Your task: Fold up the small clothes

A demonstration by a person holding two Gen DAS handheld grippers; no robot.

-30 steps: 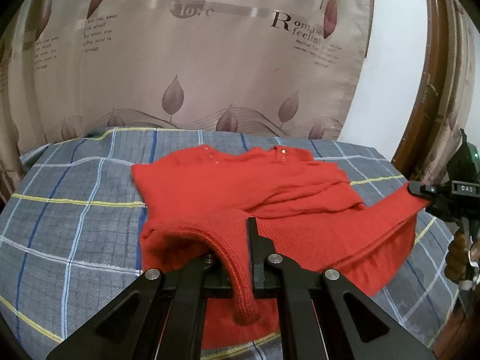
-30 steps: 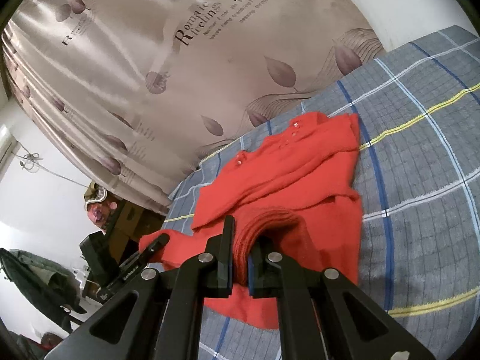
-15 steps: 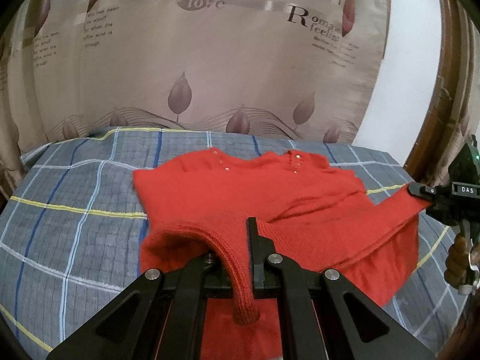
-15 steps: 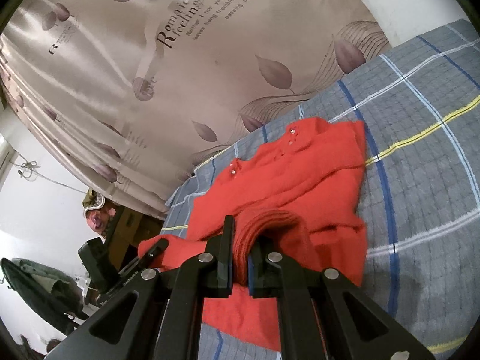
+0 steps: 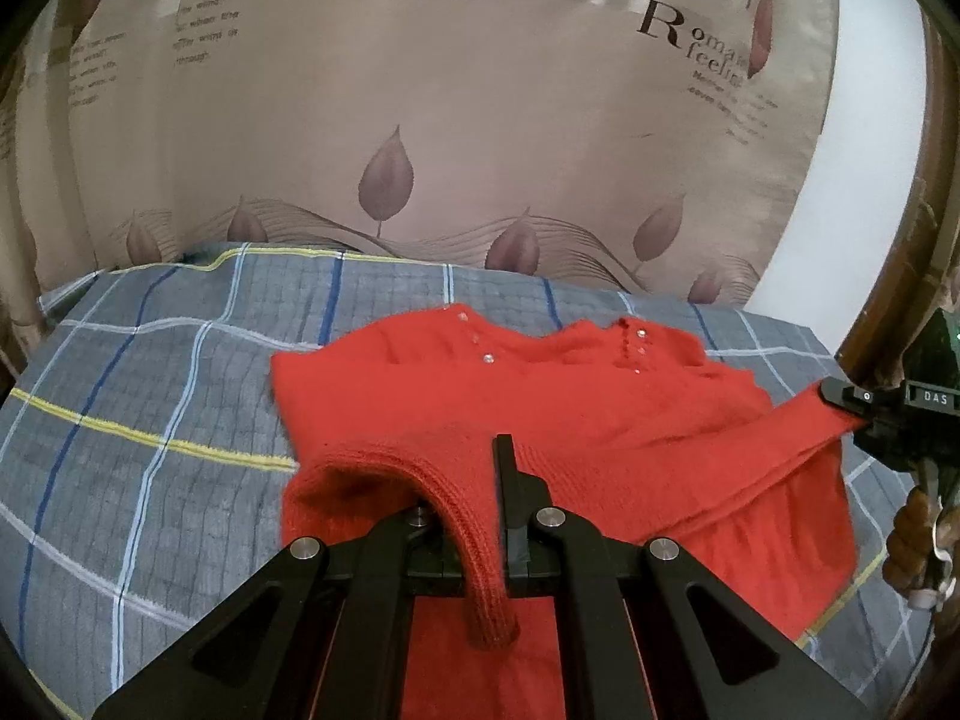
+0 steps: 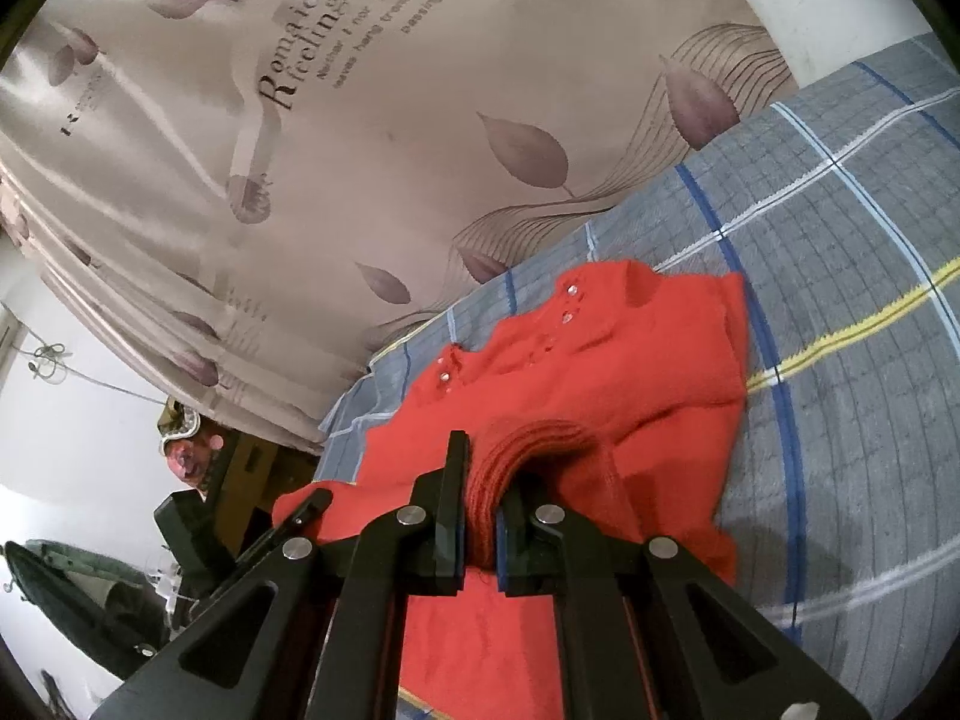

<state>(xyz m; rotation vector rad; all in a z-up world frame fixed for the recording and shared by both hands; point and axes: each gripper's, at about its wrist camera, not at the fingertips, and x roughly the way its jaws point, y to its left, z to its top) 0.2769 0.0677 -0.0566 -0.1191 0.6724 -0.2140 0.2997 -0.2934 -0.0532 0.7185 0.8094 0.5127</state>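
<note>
A red knit sweater [image 5: 540, 396] lies on the grey checked bed cover [image 5: 150, 420], its neckline with small shiny buttons toward the curtain. My left gripper [image 5: 465, 480] is shut on the ribbed hem, which drapes over its left finger and hides it. At the right edge my right gripper [image 5: 840, 402] pinches the other hem corner, lifted and stretched taut. In the right wrist view the right gripper [image 6: 483, 468] is shut on a bunched ribbed hem of the sweater [image 6: 630, 372]. The left gripper [image 6: 312, 501] holds a red corner at lower left.
A beige curtain [image 5: 450, 120] with leaf prints hangs just behind the bed. A brown wooden post [image 5: 900, 276] stands at the right. A hand [image 5: 918, 540] grips the right tool's handle. Dark furniture and clutter [image 6: 198, 528] sit beyond the bed's left side.
Both grippers have carried the lifted hem forward toward the neckline and the curtain. Less of the flat sweater body shows between hem and collar. Both grips stayed shut.
</note>
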